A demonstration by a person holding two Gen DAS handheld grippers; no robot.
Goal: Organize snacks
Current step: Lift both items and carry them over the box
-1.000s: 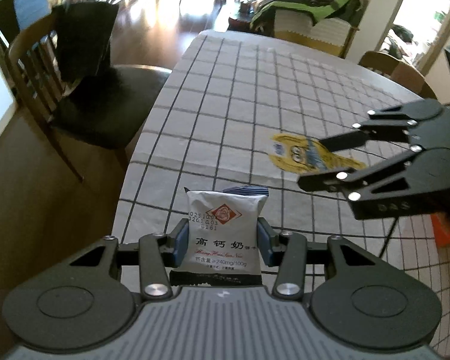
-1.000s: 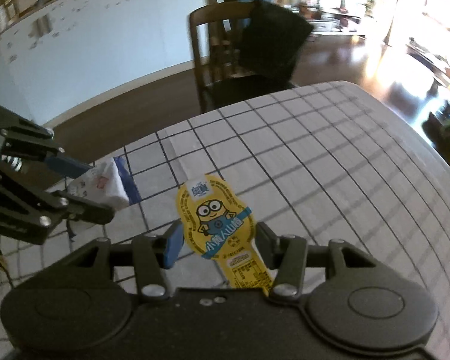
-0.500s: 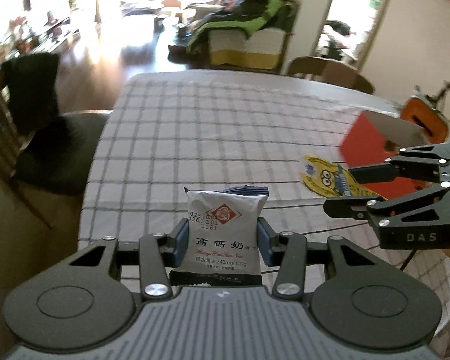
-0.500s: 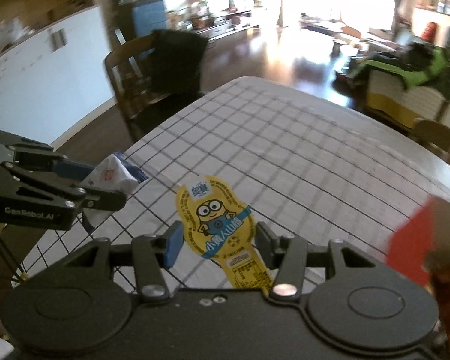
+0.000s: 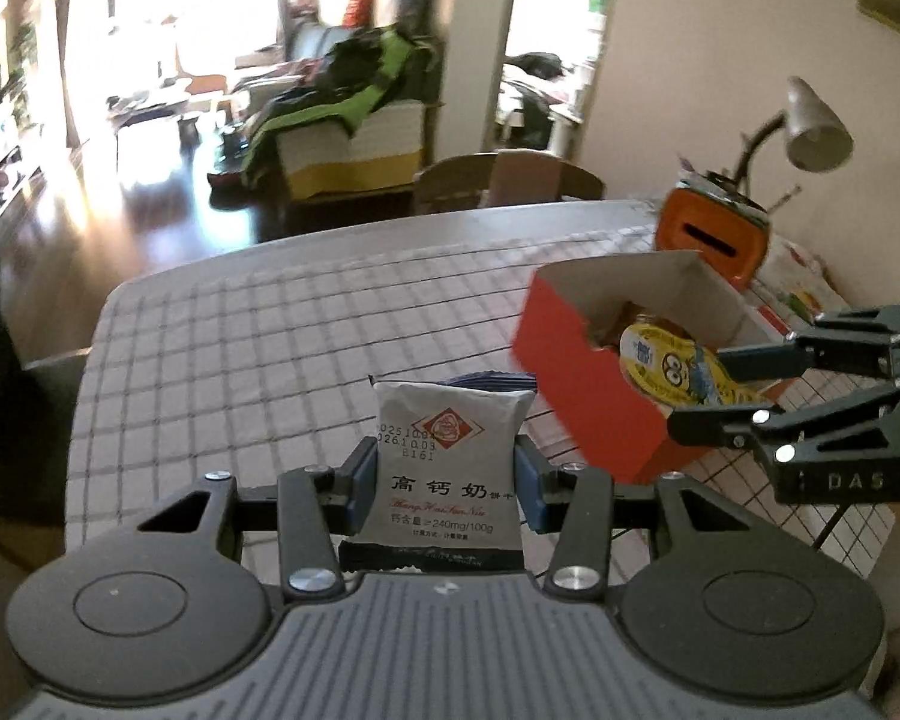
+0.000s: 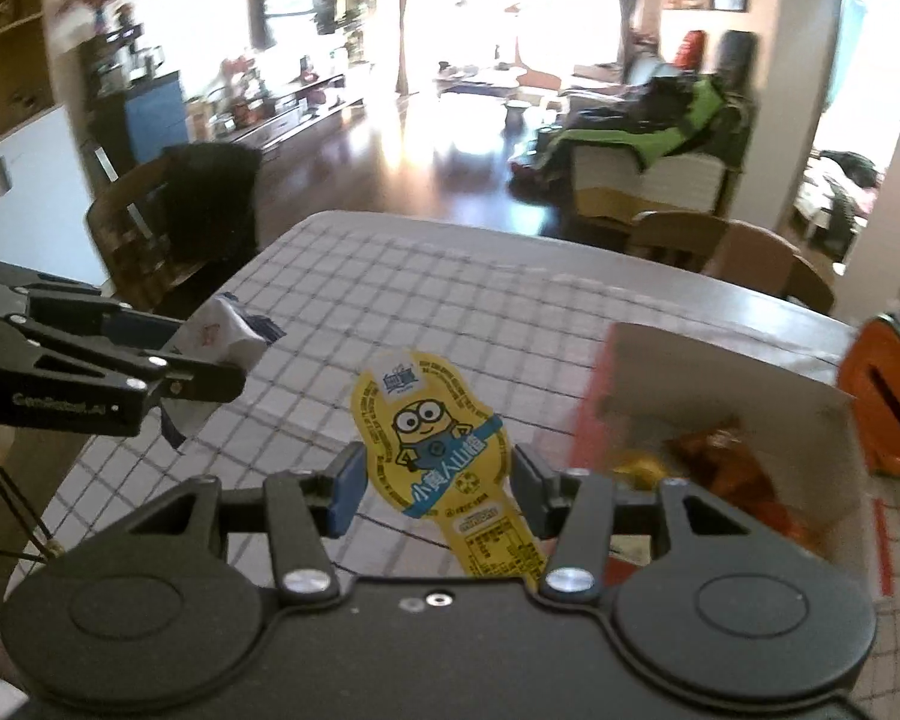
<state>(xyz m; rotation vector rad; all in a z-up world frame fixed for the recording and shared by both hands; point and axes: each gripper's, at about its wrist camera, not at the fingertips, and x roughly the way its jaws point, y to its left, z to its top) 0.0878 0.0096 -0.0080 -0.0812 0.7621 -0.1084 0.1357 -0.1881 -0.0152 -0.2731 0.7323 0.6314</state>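
My left gripper [image 5: 447, 480] is shut on a white biscuit packet [image 5: 450, 450] with a red diamond logo; a dark blue packet edge [image 5: 492, 379] shows just behind it. In the right wrist view, that left gripper [image 6: 204, 354] hangs at the left with the white packet [image 6: 225, 330]. My right gripper [image 6: 435, 486] is shut on a yellow cartoon snack pack [image 6: 432, 438]. From the left wrist view, the right gripper [image 5: 699, 390] holds the yellow pack [image 5: 672, 366] over the near edge of an open red box [image 5: 582, 384].
The red box [image 6: 690, 372] stands on a checked tablecloth [image 5: 306, 348] and holds several wrapped snacks [image 6: 714, 450]. An orange container [image 5: 714, 234] and a desk lamp [image 5: 816, 126] are behind it. Wooden chairs [image 6: 750, 258] stand at the far and left table edges.
Both grippers have risen and swung right across the table with their packets still held. The red box has come into view, and the yellow pack now hangs over it.
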